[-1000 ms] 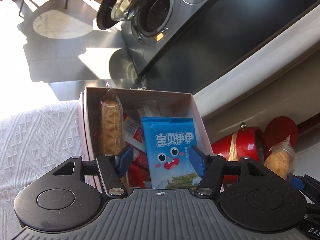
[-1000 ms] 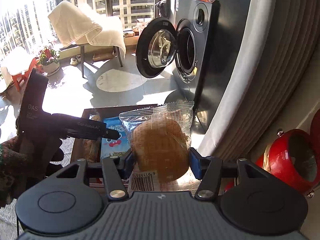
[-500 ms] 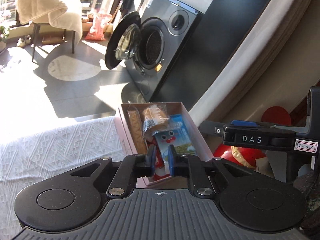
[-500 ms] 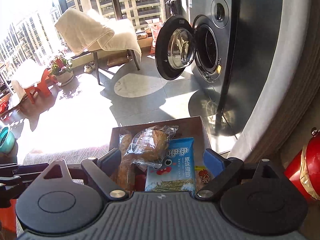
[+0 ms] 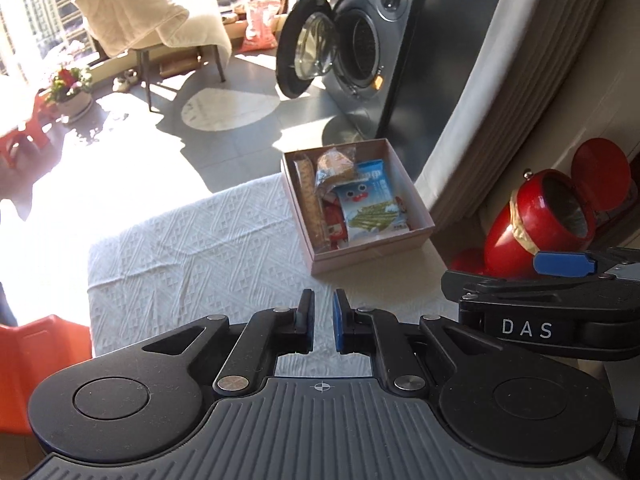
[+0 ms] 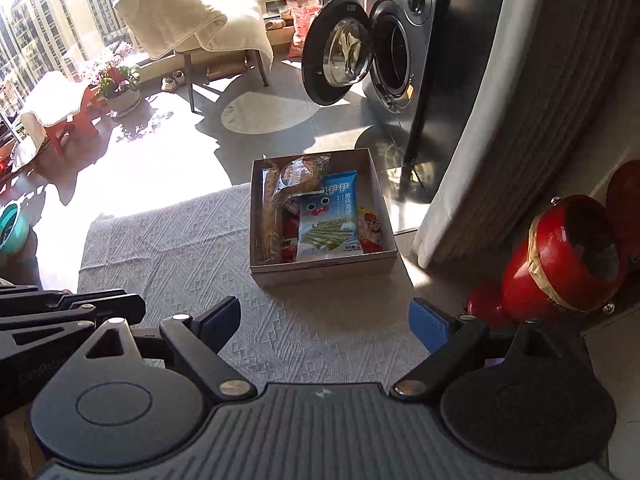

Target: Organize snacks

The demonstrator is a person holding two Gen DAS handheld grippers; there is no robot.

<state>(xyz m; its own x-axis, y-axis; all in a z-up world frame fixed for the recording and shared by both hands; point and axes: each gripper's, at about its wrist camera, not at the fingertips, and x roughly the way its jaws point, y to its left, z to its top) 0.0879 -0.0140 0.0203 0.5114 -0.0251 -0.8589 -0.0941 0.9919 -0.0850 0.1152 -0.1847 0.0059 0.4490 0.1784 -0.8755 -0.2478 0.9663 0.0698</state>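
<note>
Surface: we see a white textured cloth (image 6: 192, 256) covering the table.
Snacks: packed in the box (image 6: 320, 268) at its far edge.
Room: washing machine (image 6: 404, 40) door ajar.
Left gripper (image 5: 323, 326): narrow, empty.
Right gripper (image 6: 324, 320): wide, empty.

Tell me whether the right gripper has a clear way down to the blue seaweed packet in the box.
Probably yes. The right gripper is open and empty, the box has no lid, and the blue seaweed packet lies on top of the other snacks.
</note>
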